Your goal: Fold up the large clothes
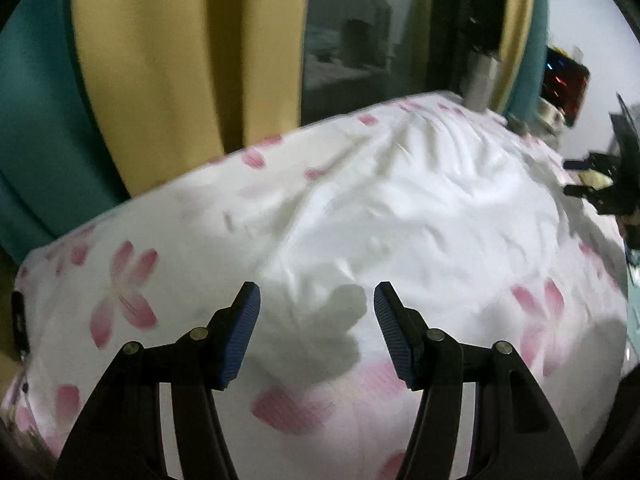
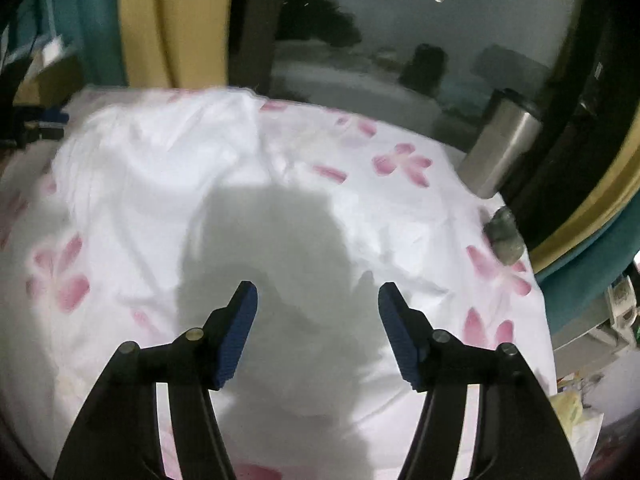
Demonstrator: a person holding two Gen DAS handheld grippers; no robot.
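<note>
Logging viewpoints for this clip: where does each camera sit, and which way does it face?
Left wrist: on the left gripper, jaws open, above the white garment on floral bedding, facing yellow curtains; the right gripper shows at far right.
Right wrist: on the right gripper, jaws open, above the same garment, facing the dark window.
Shared: garment, bedding.

Each hand-held gripper (image 1: 317, 300) (image 2: 318, 300) has black plastic arms, round silver pins and ribbed blue pads (image 1: 242, 336).
</note>
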